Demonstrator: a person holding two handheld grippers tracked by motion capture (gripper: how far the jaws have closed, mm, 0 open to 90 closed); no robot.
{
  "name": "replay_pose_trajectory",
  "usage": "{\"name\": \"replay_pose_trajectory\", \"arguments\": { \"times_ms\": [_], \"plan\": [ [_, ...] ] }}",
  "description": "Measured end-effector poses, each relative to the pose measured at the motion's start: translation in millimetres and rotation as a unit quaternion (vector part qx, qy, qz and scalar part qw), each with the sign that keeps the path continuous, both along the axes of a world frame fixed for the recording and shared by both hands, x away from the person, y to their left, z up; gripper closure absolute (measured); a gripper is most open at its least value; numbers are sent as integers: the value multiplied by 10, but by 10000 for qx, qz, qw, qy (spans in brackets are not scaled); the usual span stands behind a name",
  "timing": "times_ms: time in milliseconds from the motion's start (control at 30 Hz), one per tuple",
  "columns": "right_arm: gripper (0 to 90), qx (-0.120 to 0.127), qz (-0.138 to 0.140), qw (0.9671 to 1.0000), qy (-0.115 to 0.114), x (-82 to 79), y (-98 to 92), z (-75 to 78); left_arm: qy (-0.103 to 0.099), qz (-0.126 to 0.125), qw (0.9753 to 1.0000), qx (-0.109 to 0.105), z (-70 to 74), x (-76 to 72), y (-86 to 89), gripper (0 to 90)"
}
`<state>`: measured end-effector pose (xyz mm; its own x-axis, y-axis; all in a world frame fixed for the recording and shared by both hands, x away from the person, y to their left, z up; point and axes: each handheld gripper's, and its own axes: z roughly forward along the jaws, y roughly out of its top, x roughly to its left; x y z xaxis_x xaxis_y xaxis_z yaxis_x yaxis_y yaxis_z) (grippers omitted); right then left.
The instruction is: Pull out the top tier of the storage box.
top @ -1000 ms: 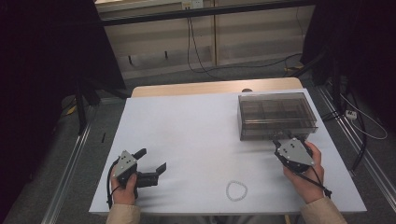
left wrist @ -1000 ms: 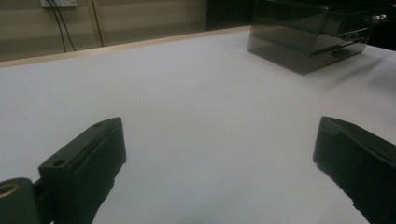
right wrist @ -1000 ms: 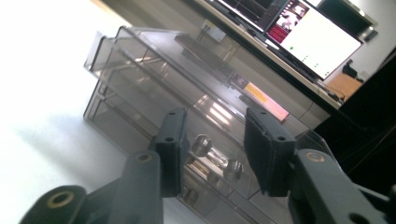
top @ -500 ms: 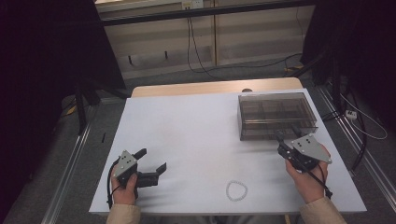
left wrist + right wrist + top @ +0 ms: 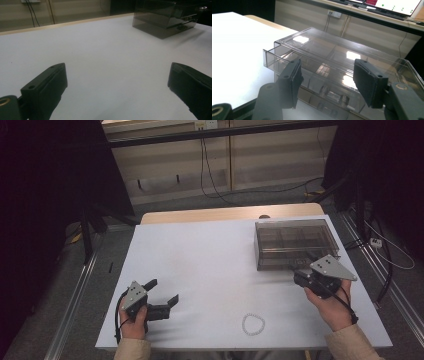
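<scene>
Resting near the front left corner of the white tabletop (image 5: 210,270), the left gripper (image 5: 162,292) lies low over the surface in the person's left hand (image 5: 134,322), its jaws spread wide with nothing but bare white surface between them; the left gripper view confirms the wide gap, with one black jaw at each lower corner and the box seen far off at the upper right. Just inside the front edge, right of centre, a small white bead bracelet (image 5: 253,324) lies flat in a loop, well apart from both grippers. Toward the right edge, in the back half of the tabletop, stands a smoky transparent drawer box (image 5: 295,240), its interior split into compartments. The right gripper (image 5: 299,270), held in the right hand (image 5: 334,306) and topped by a grey three-cornered plate (image 5: 332,267), sits against the front face of the box. In the right gripper view, the upper drawer (image 5: 287,56) is pulled partly out of the box, and the jaws stand open to either side of the drawer front; whether they touch it cannot be told.
</scene>
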<state>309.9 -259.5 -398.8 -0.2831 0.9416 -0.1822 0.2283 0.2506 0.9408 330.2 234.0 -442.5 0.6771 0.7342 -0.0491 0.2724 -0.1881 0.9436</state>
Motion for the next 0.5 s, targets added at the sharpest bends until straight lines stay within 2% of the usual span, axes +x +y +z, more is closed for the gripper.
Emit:
{"name": "replay_pose_trajectory", "arguments": {
  "times_ms": [233,500],
  "plan": [
    [402,-45,310,9989,348,130,-14,28,4,-5,10000,-2,0,1,1,27],
    [437,-211,639,9943,829,267,-52,-1,18,-3,10000,13,-2,4,3,26]
  ]
}}
